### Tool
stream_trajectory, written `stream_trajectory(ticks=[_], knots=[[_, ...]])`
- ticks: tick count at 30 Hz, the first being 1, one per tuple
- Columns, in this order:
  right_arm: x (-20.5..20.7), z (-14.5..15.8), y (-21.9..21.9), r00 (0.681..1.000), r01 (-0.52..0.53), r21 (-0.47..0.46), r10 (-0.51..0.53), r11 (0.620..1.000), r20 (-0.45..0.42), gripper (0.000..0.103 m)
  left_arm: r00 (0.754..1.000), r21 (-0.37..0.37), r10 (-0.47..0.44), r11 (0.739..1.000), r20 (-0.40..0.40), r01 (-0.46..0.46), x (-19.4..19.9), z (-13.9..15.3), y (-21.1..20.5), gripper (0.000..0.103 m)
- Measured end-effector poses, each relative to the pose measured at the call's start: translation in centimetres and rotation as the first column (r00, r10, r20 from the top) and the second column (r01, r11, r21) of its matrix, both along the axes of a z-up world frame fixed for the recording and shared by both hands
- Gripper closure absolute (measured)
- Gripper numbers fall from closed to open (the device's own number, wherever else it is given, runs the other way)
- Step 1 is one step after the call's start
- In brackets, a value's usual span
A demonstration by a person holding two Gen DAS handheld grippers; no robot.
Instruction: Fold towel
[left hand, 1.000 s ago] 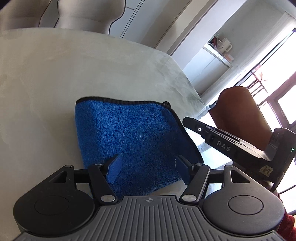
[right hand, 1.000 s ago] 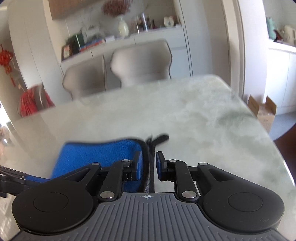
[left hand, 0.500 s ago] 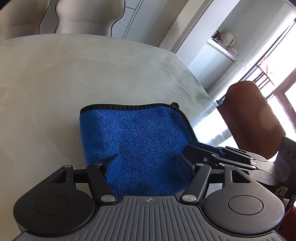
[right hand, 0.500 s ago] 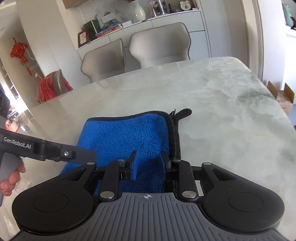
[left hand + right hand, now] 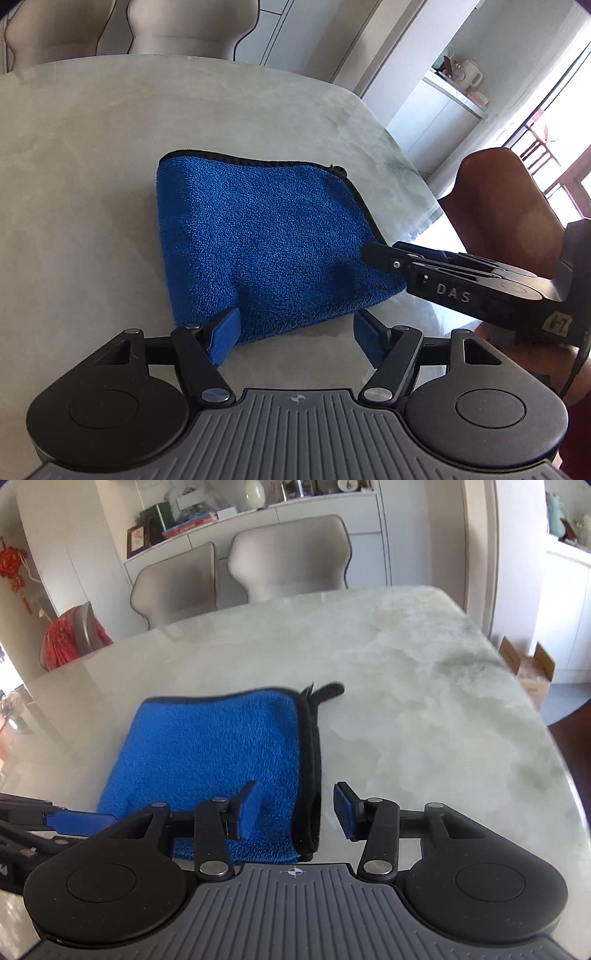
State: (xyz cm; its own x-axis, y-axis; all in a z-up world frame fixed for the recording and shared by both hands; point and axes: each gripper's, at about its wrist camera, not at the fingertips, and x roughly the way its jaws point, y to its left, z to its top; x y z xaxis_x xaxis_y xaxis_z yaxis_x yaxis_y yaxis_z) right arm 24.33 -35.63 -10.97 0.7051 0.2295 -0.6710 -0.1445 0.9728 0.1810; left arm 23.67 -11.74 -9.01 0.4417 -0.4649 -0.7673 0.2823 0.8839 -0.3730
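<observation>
A blue towel (image 5: 258, 240) with black trim lies folded into a small rectangle on the marble table (image 5: 92, 147). It also shows in the right wrist view (image 5: 214, 753), with its black hanging loop (image 5: 328, 690) at the far right corner. My left gripper (image 5: 295, 332) is open and empty at the towel's near edge. My right gripper (image 5: 295, 812) is open and empty, with its jaws on either side of the towel's near right trimmed edge. The right gripper also shows in the left wrist view (image 5: 376, 254), at the towel's right edge.
Two grey chairs (image 5: 288, 557) stand at the table's far side. A brown chair (image 5: 502, 206) stands at the right of the table. A cardboard box (image 5: 532, 668) sits on the floor beyond the table's right edge.
My right gripper has opened and let go of the towel's trimmed edge. The towel now lies flat. My left gripper has drawn back a little toward the towel's near edge.
</observation>
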Motion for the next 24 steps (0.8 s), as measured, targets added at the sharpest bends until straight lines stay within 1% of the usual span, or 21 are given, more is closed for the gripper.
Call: stream_trajectory(ticks=[4, 6, 8, 9, 11, 13, 15, 17, 20, 24], knots=[[-1.8, 2.1, 0.5, 1.000, -0.003, -0.062, 0.005, 0.998, 0.031, 0.056, 0.999, 0.049, 0.007, 0.999, 0.053, -0.009, -1.0, 1.7, -0.4, 0.032], [-3.0, 3.0, 0.9, 0.999, 0.011, -0.091, -0.008, 0.996, 0.036, 0.050, 0.997, 0.085, 0.009, 0.996, 0.076, -0.016, -2.0, 2.6, -0.6, 0.030], [-4.4, 3.8, 1.0, 0.998, 0.041, -0.097, -0.037, 0.994, 0.044, 0.036, 0.997, 0.106, 0.014, 0.994, 0.079, -0.022, -3.0, 3.2, -0.6, 0.026], [-5.1, 4.3, 1.1, 0.997, 0.058, -0.096, -0.054, 0.994, 0.048, 0.031, 0.996, 0.115, 0.018, 0.993, 0.083, -0.028, -3.6, 3.6, -0.5, 0.026], [-6.4, 5.1, 1.1, 0.995, 0.086, -0.089, -0.082, 0.992, 0.052, 0.012, 0.994, 0.127, 0.023, 0.991, 0.103, -0.036, -4.7, 4.1, -0.6, 0.025], [-7.7, 5.9, 1.2, 0.994, 0.100, -0.088, -0.095, 0.991, 0.062, 0.008, 0.991, 0.151, 0.036, 0.987, 0.130, -0.055, -5.9, 4.6, -0.7, 0.021], [-8.7, 6.6, 1.3, 0.993, 0.113, -0.110, -0.107, 0.988, 0.058, 0.005, 0.987, 0.162, 0.053, 0.984, 0.154, -0.079, -7.2, 5.2, -0.6, 0.018], [-9.6, 7.1, 1.3, 0.992, 0.115, -0.131, -0.108, 0.985, 0.060, 0.002, 0.984, 0.156, 0.074, 0.983, 0.161, -0.099, -8.2, 5.6, -0.4, 0.012], [-11.1, 7.9, 1.3, 0.994, 0.099, -0.150, -0.089, 0.984, 0.070, 0.001, 0.978, 0.135, 0.119, 0.981, 0.171, -0.142, -9.8, 6.2, 0.2, 0.007], [-13.0, 8.7, 1.5, 0.995, 0.080, -0.178, -0.069, 0.981, 0.065, 0.001, 0.971, 0.141, 0.157, 0.973, 0.178, -0.183, -11.6, 6.7, 0.3, 0.007]])
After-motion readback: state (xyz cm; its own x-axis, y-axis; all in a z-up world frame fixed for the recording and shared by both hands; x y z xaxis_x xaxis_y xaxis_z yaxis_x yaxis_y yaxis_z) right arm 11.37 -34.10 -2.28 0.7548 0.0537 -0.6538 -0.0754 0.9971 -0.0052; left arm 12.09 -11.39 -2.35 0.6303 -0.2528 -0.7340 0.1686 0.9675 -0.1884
